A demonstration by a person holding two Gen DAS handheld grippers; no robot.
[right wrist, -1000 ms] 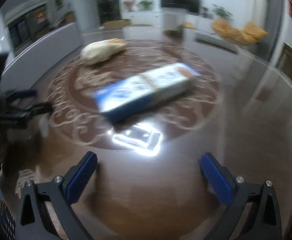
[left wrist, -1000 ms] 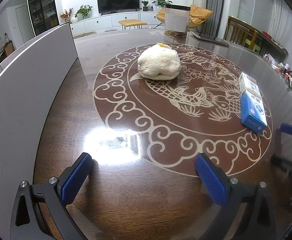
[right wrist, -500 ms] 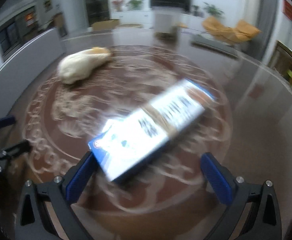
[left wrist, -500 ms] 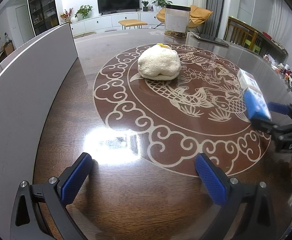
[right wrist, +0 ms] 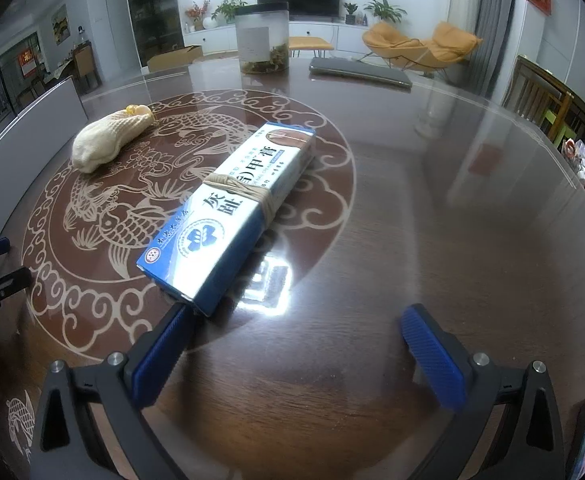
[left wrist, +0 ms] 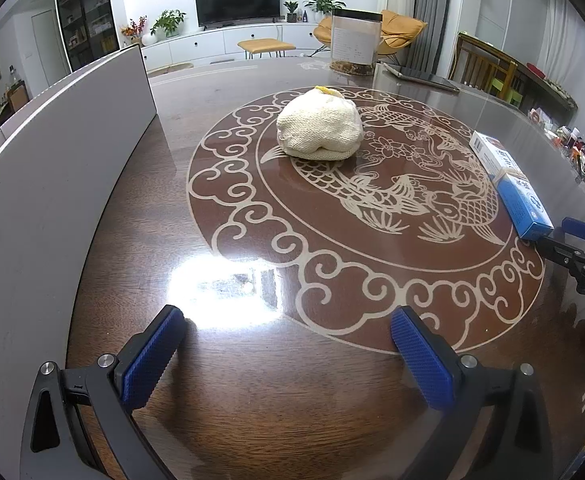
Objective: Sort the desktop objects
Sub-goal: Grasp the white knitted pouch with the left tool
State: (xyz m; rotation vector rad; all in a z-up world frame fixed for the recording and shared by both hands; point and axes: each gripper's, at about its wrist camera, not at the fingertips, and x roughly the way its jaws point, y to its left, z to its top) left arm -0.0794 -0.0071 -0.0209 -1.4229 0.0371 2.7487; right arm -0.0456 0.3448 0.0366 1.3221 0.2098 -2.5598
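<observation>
Sorting barely begun. Blue-white box (right wrist: pixel 232 212) lies flat on table (right wrist: pixel 432 240), near end touching right gripper (right wrist: pixel 292 352)'s left pad; jaws spread wide. Knitted pouch (left wrist: pixel 319 128) far centre, untouched. Left gripper (left wrist: pixel 284 356) spread, empty, near edge.

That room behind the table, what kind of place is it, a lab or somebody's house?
Most likely a home living and dining room: a television on a low white cabinet, orange lounge chairs and potted plants stand behind the big patterned table.
</observation>
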